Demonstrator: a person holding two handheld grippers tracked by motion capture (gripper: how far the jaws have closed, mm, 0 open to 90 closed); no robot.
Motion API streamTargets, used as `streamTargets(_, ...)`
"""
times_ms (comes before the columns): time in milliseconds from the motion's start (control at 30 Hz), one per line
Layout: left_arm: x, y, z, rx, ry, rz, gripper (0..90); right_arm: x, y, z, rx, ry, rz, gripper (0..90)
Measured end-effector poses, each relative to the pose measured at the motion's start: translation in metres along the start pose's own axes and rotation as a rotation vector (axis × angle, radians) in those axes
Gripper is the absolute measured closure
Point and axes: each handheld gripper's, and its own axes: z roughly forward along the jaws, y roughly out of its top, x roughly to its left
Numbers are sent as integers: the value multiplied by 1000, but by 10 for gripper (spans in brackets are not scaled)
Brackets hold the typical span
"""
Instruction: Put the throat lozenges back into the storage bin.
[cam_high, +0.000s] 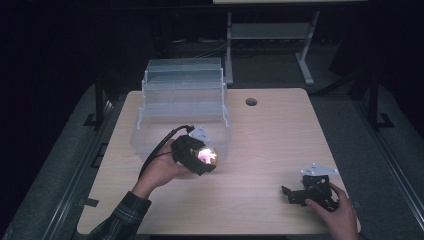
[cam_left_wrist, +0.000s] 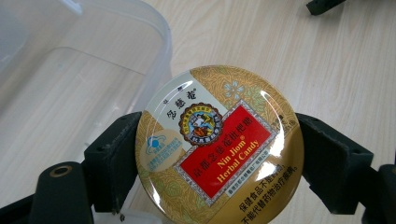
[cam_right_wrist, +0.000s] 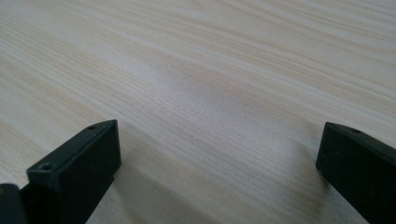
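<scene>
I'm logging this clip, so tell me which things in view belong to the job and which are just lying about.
In the job:
left gripper, jaws shut on the candy tin
clear plastic bin, likely

Just there:
right gripper, jaws open on the table

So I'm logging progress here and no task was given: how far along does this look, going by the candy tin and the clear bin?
Done: the left gripper has the round Nin Jiom Herbal Candy tin clamped by its rim. In hand: it holds the tin beside the near wall of the clear plastic bin, not inside it. Left, probably: placing the tin in the bin. The right gripper sits open and empty on the wooden table.
</scene>
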Motion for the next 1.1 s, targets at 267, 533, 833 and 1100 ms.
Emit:
streamTargets(267, 7, 0, -7, -7, 7, -6, 195, 0, 0, 0, -2, 1, 0, 0)
streamTargets(533, 19, 2, -17, -12, 20, -27, 195, 0, 0, 0, 1, 1, 0, 0)
streamTargets(833, 31, 2, -24, -26, 31, -55, 195, 0, 0, 0, 1, 1, -1, 0)
streamTargets(1100, 43, 5, -27, -36, 48, -79, 195, 0, 0, 0, 0, 0, -4, 0)
